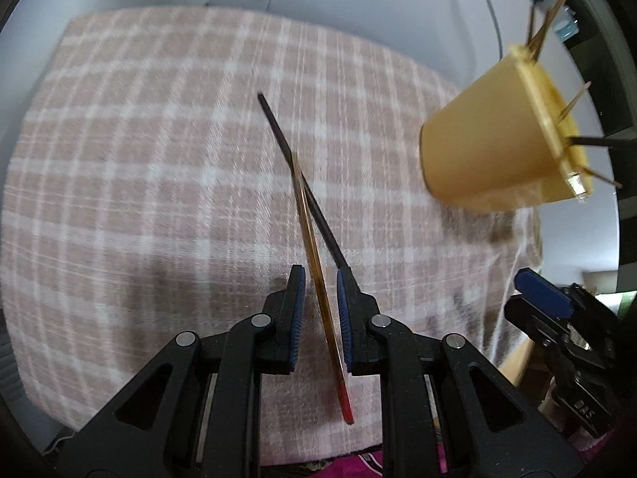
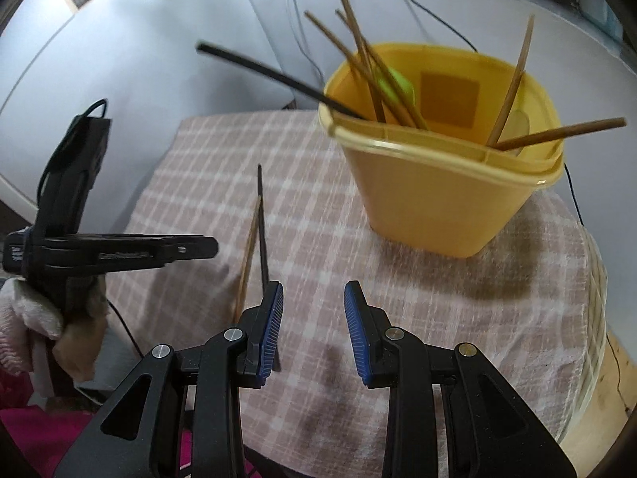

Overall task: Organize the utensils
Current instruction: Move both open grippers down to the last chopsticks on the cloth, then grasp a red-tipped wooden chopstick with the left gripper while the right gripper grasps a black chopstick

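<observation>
Two chopsticks lie crossed on the pink checked cloth (image 1: 139, 159): a black one (image 1: 278, 131) and a brown one with a red end (image 1: 314, 247). My left gripper (image 1: 321, 283) is open, its pads on either side of the brown chopstick, just above the cloth. The same pair shows in the right wrist view, black (image 2: 260, 215) and brown (image 2: 249, 255). My right gripper (image 2: 313, 298) is open and empty, hovering right of them. A yellow tub (image 2: 430, 191) holds several chopsticks and spoons; it also shows in the left wrist view (image 1: 489, 139).
The cloth covers a small round table (image 2: 589, 390) with its edge at the right. Cables (image 1: 489, 12) run along the white surface behind. The left gripper's body (image 2: 99, 251) and a gloved hand (image 2: 24, 318) are at the left of the right wrist view.
</observation>
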`<state>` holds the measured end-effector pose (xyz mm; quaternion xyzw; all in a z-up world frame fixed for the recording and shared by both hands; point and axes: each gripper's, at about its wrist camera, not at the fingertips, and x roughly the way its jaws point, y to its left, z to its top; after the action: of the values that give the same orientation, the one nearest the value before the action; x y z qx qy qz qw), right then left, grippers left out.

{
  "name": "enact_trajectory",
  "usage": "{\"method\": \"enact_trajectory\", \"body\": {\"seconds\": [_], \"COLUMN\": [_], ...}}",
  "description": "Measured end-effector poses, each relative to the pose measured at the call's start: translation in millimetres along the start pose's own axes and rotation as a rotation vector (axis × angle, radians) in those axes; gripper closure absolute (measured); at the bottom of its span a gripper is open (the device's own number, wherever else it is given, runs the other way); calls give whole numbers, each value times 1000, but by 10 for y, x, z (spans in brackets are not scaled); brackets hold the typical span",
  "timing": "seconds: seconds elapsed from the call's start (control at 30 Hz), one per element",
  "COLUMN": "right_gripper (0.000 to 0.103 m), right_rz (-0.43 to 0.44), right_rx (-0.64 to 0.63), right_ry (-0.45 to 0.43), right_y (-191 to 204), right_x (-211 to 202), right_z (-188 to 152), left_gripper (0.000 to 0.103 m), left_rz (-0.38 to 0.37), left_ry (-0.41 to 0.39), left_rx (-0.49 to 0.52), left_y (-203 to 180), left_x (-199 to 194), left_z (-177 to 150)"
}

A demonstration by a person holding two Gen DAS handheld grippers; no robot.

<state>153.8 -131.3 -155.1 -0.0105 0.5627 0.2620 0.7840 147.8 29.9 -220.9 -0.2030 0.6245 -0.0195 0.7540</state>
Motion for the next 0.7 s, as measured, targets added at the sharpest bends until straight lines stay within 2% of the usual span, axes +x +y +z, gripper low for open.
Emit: {"method": "enact_trajectory", "body": {"seconds": [0.4, 0.53, 0.57, 0.7], "right_gripper": [73, 73, 73, 73], "right_rz": [11, 12, 14, 17], "right_rx": [-30, -52, -54, -79], "right_ry": [71, 98, 104, 134], "right_y": [99, 169, 179, 249], "right_x": [328, 461, 484, 615], "right_z": [-5, 19, 18, 39], "left_gripper": [89, 89, 92, 94], "left_rz": [77, 94, 101, 94], "left_ry": [37, 25, 21, 8], "left_rx": [-7, -3, -2, -18], "left_y": [-61, -122, -125, -63], "left_x": [349, 422, 446, 479], "left_z": [54, 23, 11, -51]}}
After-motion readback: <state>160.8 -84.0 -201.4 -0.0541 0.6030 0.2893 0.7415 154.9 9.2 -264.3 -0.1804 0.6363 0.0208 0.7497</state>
